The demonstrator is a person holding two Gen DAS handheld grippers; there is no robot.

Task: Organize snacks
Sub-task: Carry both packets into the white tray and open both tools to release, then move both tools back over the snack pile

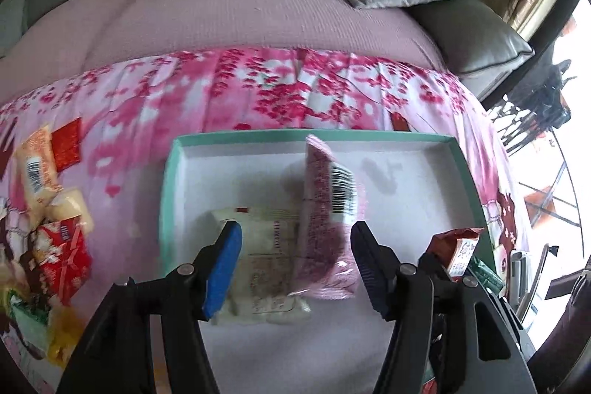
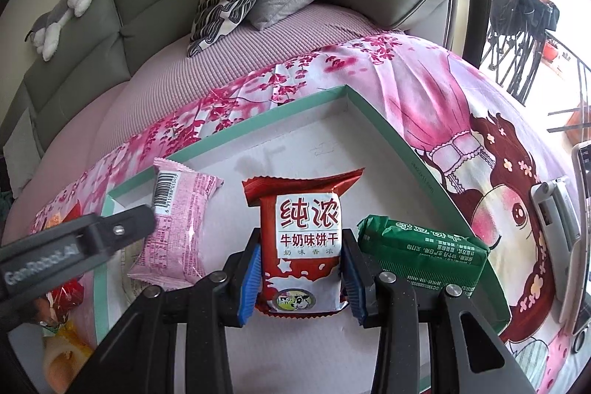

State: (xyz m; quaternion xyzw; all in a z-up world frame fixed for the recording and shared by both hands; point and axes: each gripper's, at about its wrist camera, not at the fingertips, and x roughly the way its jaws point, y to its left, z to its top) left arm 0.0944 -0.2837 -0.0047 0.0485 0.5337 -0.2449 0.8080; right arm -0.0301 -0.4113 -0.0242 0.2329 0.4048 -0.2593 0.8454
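Snacks are partly sorted: inside the shallow white cardboard tray with the mint-green rim (image 2: 373,109) lie a pale cream plastic-wrapped pastry packet (image 1: 262,268), a pink crinkly plastic snack packet with a barcode (image 2: 177,228) and a dark green foil-wrapped block (image 2: 421,250), while a loose heap of red, cream and yellow wrapped snacks (image 1: 55,228) waits outside on the pink blossom-print cloth (image 1: 258,87)

Left gripper (image 1: 295,264) has its jaws spread wide, gripping nothing; the pink packet sits between them, leaning with one edge on the cream packet, and looks blurred, as if just let go or falling. Whether it touches a finger I cannot tell. Right gripper (image 2: 301,277) pinches a red-and-white foil biscuit packet with Chinese lettering (image 2: 301,246) upright between its blue pads (image 2: 249,279), low over the tray floor beside the green block

Risks, as I judge them:
- the pink packet may settle crooked on the cream one, spoiling a neat row
- the left gripper's open finger lies close to the pink packet and may drag or flip it when withdrawn
- the red packet, held by a soft puffy wrapper, could slip or topple once freed
- both grippers crowd the same near part of the tray and could knock each other or shove the light tray on the slippery cloth
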